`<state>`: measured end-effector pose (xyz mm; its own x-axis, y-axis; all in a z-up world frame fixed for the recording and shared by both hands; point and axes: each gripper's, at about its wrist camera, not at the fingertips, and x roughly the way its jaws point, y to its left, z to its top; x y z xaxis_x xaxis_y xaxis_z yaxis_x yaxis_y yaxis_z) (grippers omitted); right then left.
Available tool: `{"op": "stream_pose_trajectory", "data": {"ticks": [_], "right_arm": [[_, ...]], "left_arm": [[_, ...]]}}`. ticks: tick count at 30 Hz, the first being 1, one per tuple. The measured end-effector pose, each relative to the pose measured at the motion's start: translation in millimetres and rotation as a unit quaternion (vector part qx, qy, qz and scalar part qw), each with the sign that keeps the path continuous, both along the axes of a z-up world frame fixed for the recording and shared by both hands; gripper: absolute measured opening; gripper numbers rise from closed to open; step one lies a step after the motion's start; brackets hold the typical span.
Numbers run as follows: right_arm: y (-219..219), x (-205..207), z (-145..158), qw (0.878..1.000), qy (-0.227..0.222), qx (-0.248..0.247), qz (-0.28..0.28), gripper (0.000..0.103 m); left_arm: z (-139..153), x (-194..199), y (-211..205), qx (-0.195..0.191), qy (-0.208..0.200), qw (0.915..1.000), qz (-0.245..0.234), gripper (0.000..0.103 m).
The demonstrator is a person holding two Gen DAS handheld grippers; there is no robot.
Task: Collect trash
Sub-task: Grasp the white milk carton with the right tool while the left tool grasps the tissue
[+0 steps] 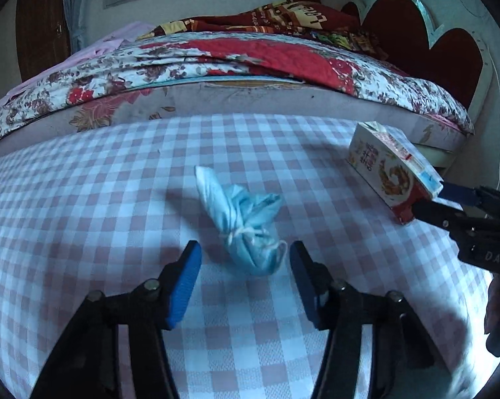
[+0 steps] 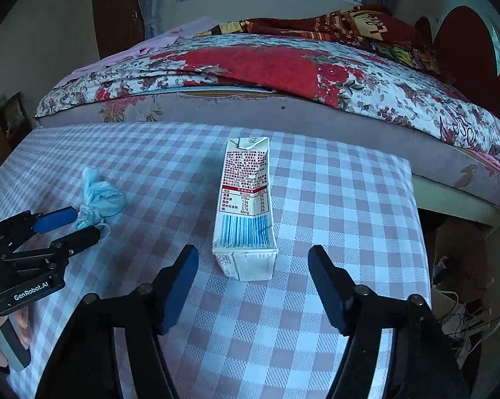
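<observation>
My left tongs (image 1: 245,259) stand half open around the knotted face mask (image 1: 246,219) – soft, light, best pinched at its knot. Right of the mask lies the milk carton (image 2: 245,212) (likely empty, crushable) – my right tongs (image 2: 253,261) gape astride its near end, not touching.
</observation>
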<state>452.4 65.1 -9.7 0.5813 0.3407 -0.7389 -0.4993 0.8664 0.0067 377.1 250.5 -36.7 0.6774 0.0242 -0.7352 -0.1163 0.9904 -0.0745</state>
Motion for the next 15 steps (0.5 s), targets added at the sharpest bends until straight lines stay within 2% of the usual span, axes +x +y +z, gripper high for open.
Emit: {"op": "stream_pose_trajectory", "data": {"ticks": [2, 7, 10, 11, 12, 13, 15], "right_arm": [[1.7, 7.5, -4.4, 1.0, 0.011, 0.005, -0.003, 0.057], [8.7, 13.8, -7.5, 1.0, 0.014, 0.008, -0.002, 0.054], [13.6, 14.2, -8.0, 1.0, 0.016, 0.008, -0.003, 0.053], [14.4, 14.8, -8.0, 1.0, 0.016, 0.008, -0.003, 0.048], [15.0, 15.0, -8.3, 1.0, 0.018, 0.009, -0.004, 0.038], [15.2, 14.8, -8.6, 1.0, 0.019, 0.009, -0.006, 0.038], [14.5, 14.7, -8.4, 1.0, 0.025, 0.016, -0.004, 0.037]], "left_arm": [[-2.6, 5.8, 0.9, -0.003, 0.009, 0.9999, -0.003, 0.055], [-6.8, 14.4, 1.5, -0.009, 0.024, 0.9996, -0.007, 0.042], [-7.6, 17.9, 2.3, -0.007, 0.026, 0.9996, -0.003, 0.042], [-7.8, 18.8, 1.6, -0.003, 0.027, 0.9996, -0.004, 0.041], [-8.0, 20.3, 0.5, 0.003, 0.027, 0.9996, -0.006, 0.035], [-7.7, 21.5, 0.2, 0.005, 0.026, 0.9996, -0.009, 0.027], [-6.7, 20.7, -0.5, 0.007, 0.024, 0.9996, -0.013, 0.023]]}}
